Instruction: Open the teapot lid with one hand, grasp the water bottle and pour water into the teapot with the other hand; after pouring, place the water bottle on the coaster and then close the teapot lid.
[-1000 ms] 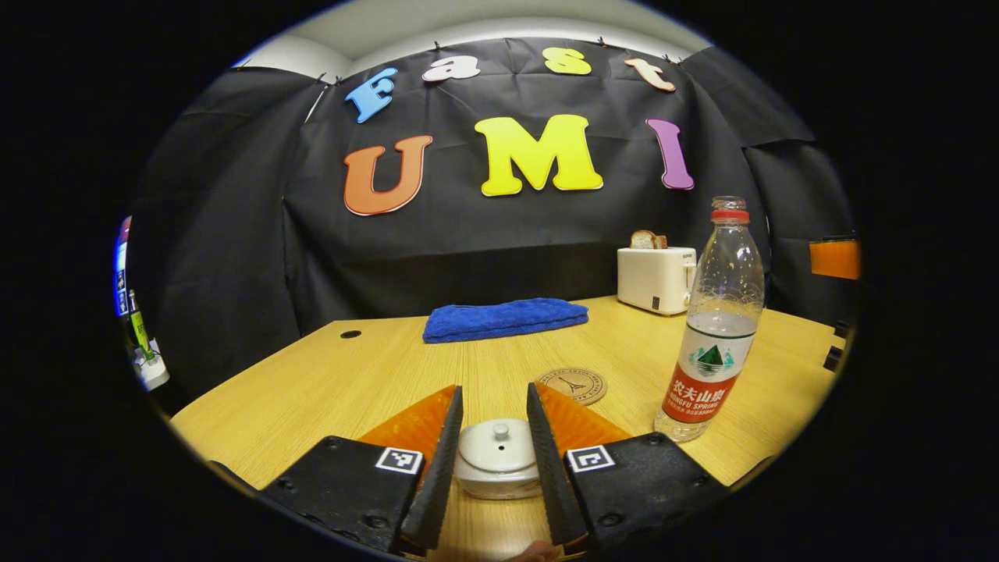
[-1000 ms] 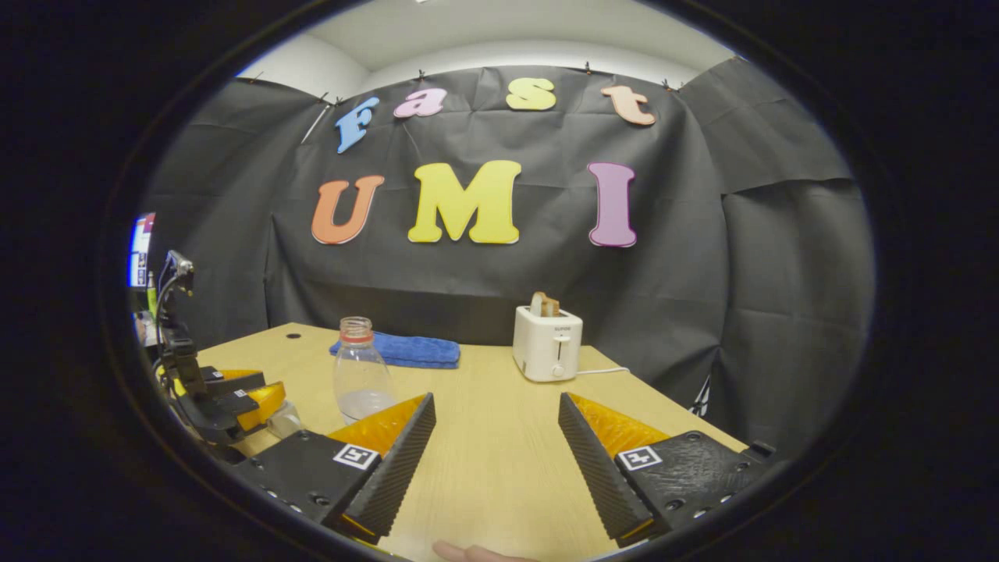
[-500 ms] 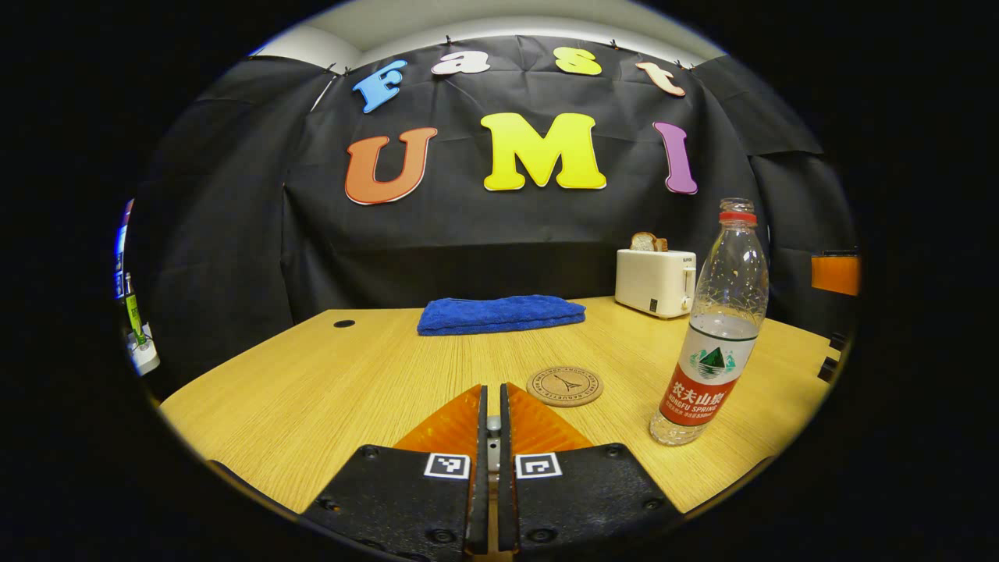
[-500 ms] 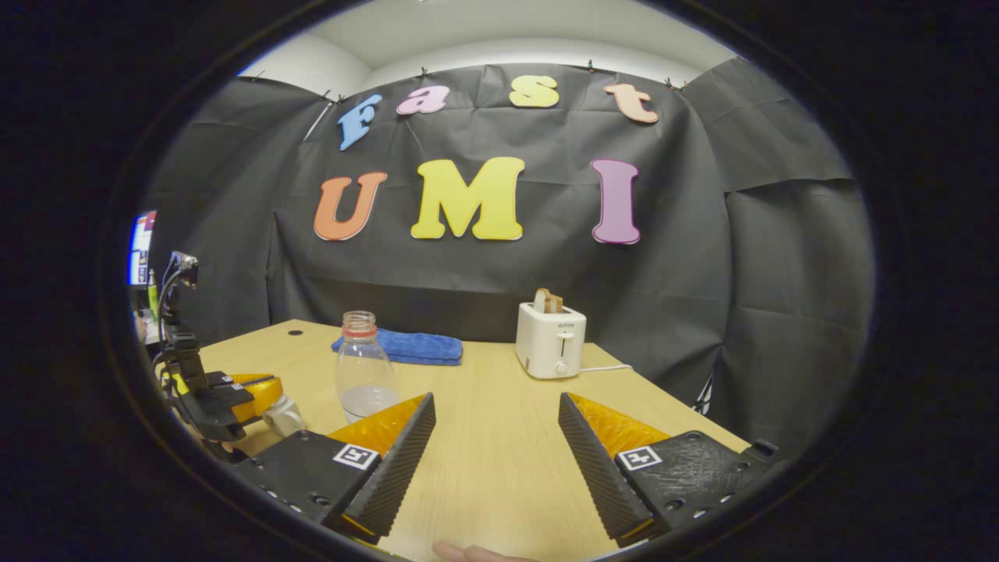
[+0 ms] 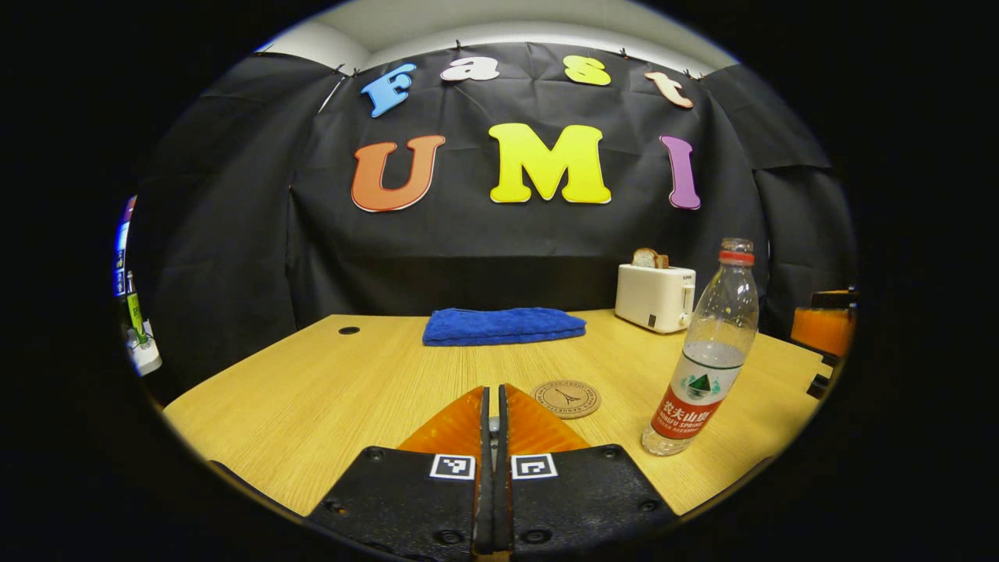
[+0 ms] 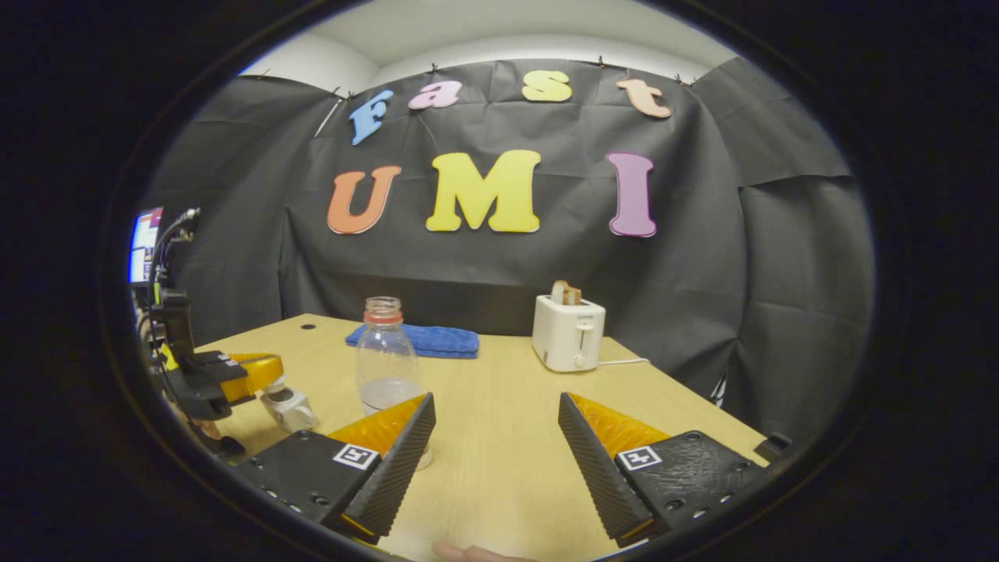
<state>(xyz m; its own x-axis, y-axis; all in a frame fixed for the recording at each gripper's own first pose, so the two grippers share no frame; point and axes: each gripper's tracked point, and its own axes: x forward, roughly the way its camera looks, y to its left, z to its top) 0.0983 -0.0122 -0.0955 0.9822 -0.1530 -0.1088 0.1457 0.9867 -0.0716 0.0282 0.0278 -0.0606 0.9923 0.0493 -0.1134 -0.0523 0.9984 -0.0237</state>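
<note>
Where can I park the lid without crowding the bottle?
Bare wood lies left of the coaster, running back to the towel. Also open: the stretch between bottle and toaster. Tightest around the bottle, coaster and left gripper.

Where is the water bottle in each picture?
Left gripper view: the water bottle stands on the right side of the table, to the right of the round coaster.
Right gripper view: the water bottle stands left of the middle, partly behind one finger of the right tongs.
Shared landmark: the white toaster stands farther back in both, to the left of the bottle in one and to its right in the other.
</note>
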